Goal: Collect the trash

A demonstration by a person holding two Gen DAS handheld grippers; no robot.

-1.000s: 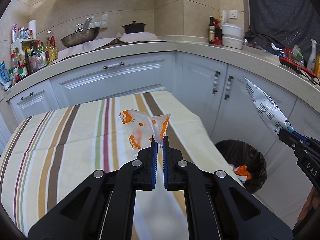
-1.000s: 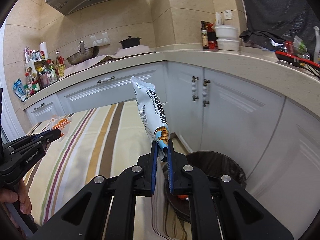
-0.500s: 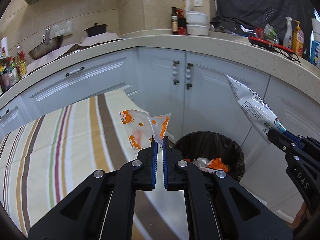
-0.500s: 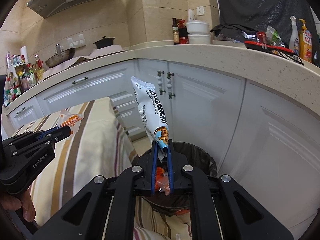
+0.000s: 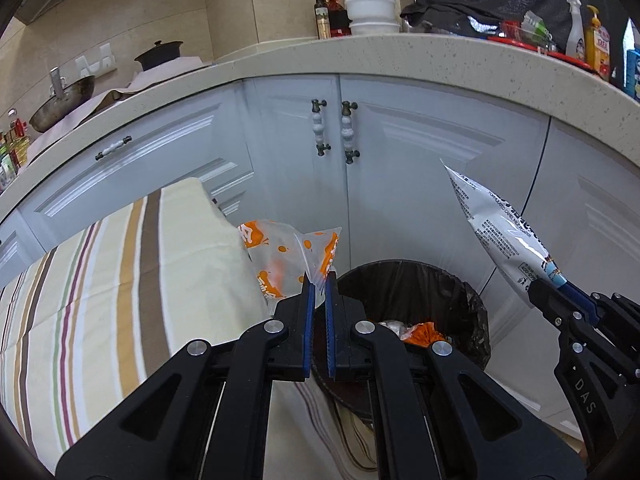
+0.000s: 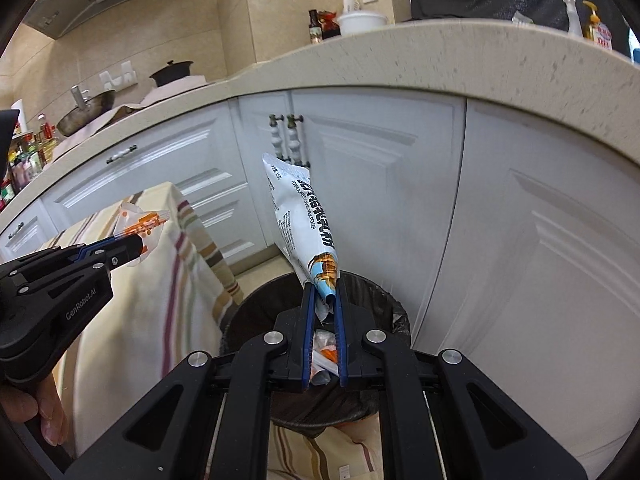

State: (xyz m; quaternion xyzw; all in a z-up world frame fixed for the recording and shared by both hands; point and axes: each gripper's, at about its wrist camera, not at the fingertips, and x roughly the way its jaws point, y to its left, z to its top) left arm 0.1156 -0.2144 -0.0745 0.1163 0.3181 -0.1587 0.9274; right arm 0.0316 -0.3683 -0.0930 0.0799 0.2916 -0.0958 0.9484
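Note:
My left gripper (image 5: 319, 280) is shut on a clear wrapper with orange print (image 5: 280, 258), held at the left rim of a round black-lined trash bin (image 5: 472, 304). My right gripper (image 6: 323, 292) is shut on a long white snack pouch (image 6: 302, 216) that stands up from its jaws, directly above the same bin (image 6: 240, 312). Crumpled orange and white trash (image 5: 424, 330) lies inside the bin. Each gripper shows in the other's view: the right (image 5: 538, 294) at the right edge, the left (image 6: 138, 246) at the left with its wrapper (image 6: 140, 220).
A table under a striped cloth (image 5: 120, 264) stands left of the bin, its corner close to the rim. White cabinet doors (image 5: 400, 168) under a curved speckled counter (image 5: 420, 56) rise right behind the bin. A hand (image 6: 44, 412) grips the left tool's handle.
Both grippers have swung right and down, off the striped table toward the bin; the bin has come from the lower right to just below the fingertips. Both wrappers stay pinched.

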